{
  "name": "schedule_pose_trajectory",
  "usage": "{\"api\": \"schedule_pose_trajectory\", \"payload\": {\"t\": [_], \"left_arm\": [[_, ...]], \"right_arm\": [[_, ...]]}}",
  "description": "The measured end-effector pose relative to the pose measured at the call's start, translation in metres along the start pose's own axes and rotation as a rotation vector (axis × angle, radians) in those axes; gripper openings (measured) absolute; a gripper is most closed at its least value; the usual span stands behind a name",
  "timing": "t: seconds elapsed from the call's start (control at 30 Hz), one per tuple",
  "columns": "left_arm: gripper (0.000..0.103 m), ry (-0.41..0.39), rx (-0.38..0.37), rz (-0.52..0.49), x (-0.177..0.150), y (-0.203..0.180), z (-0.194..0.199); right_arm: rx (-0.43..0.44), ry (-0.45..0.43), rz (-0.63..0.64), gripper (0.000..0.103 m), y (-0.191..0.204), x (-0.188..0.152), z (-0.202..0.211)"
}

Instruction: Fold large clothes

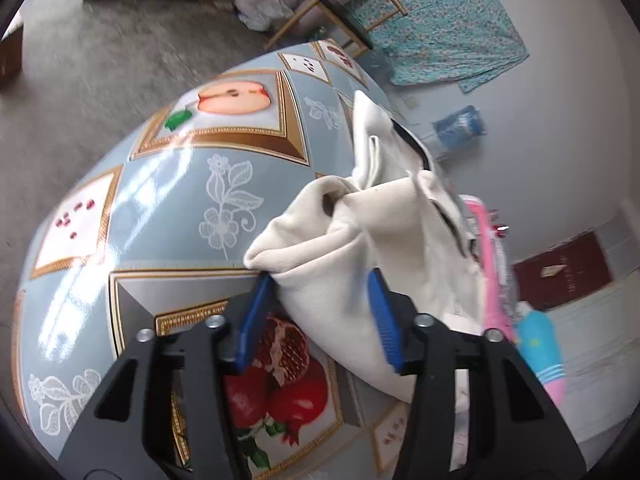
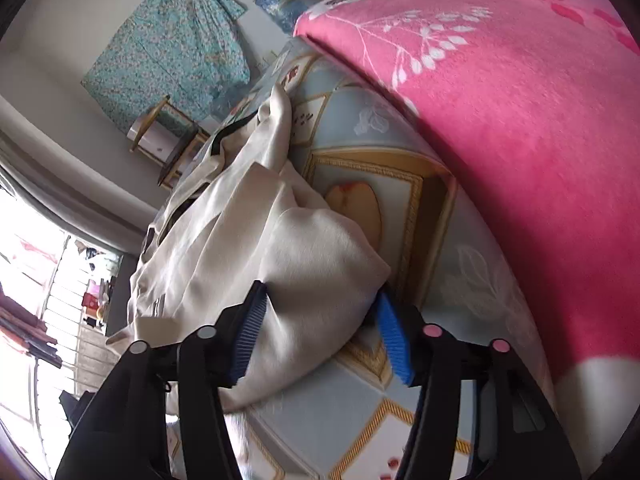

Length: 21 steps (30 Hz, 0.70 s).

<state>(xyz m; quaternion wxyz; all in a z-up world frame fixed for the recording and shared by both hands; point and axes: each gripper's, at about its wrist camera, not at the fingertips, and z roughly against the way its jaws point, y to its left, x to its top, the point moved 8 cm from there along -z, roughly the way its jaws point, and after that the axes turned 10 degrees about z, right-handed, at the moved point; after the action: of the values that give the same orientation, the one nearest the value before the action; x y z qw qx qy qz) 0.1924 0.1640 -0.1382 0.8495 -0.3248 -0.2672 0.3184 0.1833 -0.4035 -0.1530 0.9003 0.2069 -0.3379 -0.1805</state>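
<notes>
A cream-white garment with black trim (image 1: 372, 232) lies bunched on a table covered by a light-blue fruit-print cloth (image 1: 168, 200). My left gripper (image 1: 320, 280) has its blue-padded jaws spread wide, with a fold of the garment lying between them. In the right wrist view the same garment (image 2: 260, 248) lies crumpled on the table cloth (image 2: 440, 280). My right gripper (image 2: 322, 296) is also spread wide, with a bulging fold of the garment between its pads. Neither pair of jaws pinches the fabric.
A pink flowered blanket (image 2: 520, 100) lies on the table's far side in the right wrist view. A wooden stool (image 1: 344, 12), a teal flowered cloth on the wall (image 1: 452, 20) and grey floor (image 1: 80, 60) lie beyond the table. Pink and blue items (image 1: 536, 344) sit at the table's right.
</notes>
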Motion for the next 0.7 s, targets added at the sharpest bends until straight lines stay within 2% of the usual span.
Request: {"api": "schedule_pose_trajectory", "payload": {"t": [0.07, 0.13, 0.17, 0.27, 0.33, 0.5, 0.6, 0.7], "left_arm": [[0.029, -0.044, 0.087, -0.089, -0.003, -0.009, -0.004], [0.015, -0.104, 0.162, -0.230, -0.007, -0.027, 0.000], [0.011, -0.148, 0.196, -0.320, -0.011, -0.040, 0.005], [0.007, -0.274, 0.241, -0.511, -0.019, -0.076, 0.037], [0.006, -0.336, 0.228, -0.594, -0.026, -0.099, 0.061], [0.006, -0.397, 0.160, -0.659, -0.036, -0.129, 0.109], [0.006, -0.362, 0.132, -0.659, -0.045, -0.129, 0.130], [0.006, -0.307, 0.157, -0.643, -0.059, -0.100, 0.155]], "right_arm": [[-0.033, -0.010, 0.033, 0.040, 0.007, 0.005, -0.008], [-0.092, -0.018, 0.108, 0.025, 0.020, 0.010, -0.014], [-0.118, -0.035, 0.146, 0.023, 0.027, 0.012, -0.011], [-0.157, -0.106, 0.213, 0.019, 0.045, 0.022, 0.015], [-0.141, -0.149, 0.218, 0.016, 0.052, 0.029, 0.036], [-0.105, -0.208, 0.226, 0.016, 0.065, 0.032, 0.078], [-0.084, -0.208, 0.232, 0.016, 0.066, 0.023, 0.104], [-0.082, -0.182, 0.244, 0.016, 0.052, -0.004, 0.134]]}}
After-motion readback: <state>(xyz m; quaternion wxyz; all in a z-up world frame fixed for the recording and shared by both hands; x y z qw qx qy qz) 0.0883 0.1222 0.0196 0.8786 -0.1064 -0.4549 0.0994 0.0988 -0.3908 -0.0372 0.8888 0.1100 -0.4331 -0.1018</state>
